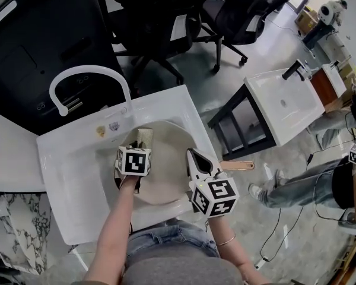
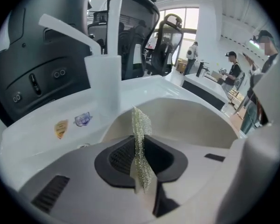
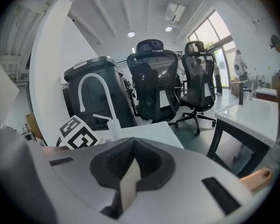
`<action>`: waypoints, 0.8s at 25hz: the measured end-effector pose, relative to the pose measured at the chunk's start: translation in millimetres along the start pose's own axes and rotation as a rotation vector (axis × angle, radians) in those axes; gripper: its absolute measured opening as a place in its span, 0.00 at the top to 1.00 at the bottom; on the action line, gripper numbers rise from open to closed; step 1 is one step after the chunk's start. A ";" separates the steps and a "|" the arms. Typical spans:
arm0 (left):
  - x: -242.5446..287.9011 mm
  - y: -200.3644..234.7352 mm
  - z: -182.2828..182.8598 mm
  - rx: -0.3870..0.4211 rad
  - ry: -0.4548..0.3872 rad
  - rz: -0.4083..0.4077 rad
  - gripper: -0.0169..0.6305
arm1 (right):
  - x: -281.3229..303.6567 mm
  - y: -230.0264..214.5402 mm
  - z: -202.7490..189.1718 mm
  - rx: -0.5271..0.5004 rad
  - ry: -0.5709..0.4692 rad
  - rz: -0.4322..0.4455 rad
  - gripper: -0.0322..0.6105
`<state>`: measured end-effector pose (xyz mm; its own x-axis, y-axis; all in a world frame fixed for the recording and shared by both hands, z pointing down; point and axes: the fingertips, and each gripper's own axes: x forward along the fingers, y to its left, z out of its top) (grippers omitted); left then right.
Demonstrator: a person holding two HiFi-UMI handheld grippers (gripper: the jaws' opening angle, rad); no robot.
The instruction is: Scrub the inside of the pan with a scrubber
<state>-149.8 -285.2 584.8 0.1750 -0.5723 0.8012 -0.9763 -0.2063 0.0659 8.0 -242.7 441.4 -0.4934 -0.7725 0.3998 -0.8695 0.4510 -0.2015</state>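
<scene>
A round pan [image 1: 169, 177] with a pale beige inside lies in the white sink [image 1: 77, 177], its copper-coloured handle [image 1: 237, 165] pointing right. My left gripper [image 1: 136, 150] is over the pan's left half, shut on a thin glittery mesh scrubber [image 1: 144, 138]. In the left gripper view the scrubber [image 2: 141, 129] stands upright out of the closed jaws of the left gripper [image 2: 140, 146], with the pan's inner wall [image 2: 196, 120] just beyond. My right gripper [image 1: 197, 161] hovers at the pan's right rim near the handle, shut, nothing showing between its jaws [image 3: 130, 169].
A white arched faucet [image 1: 86, 76] rises at the sink's back edge. A second white sink stand [image 1: 282, 105] is to the right, office chairs [image 1: 166, 16] and a black bin [image 1: 35, 40] behind. A person [image 1: 320, 183] sits at the far right.
</scene>
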 end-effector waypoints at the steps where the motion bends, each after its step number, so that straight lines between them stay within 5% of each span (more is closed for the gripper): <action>1: -2.0 6.1 0.5 -0.004 -0.004 0.015 0.87 | 2.0 2.8 -0.1 -0.003 0.002 0.007 0.93; 11: -34.2 37.2 5.7 -0.079 -0.084 0.062 0.87 | 6.5 17.9 3.3 -0.025 -0.004 0.038 0.93; 20: -59.7 -64.5 41.0 0.176 -0.228 -0.205 0.87 | -8.6 6.9 1.9 -0.015 -0.019 -0.008 0.94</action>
<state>-92.0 -270.3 508.3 0.4090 -0.6632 0.6268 -0.8841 -0.4580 0.0923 6.2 -233.8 434.8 -0.4867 -0.7844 0.3844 -0.8731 0.4513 -0.1844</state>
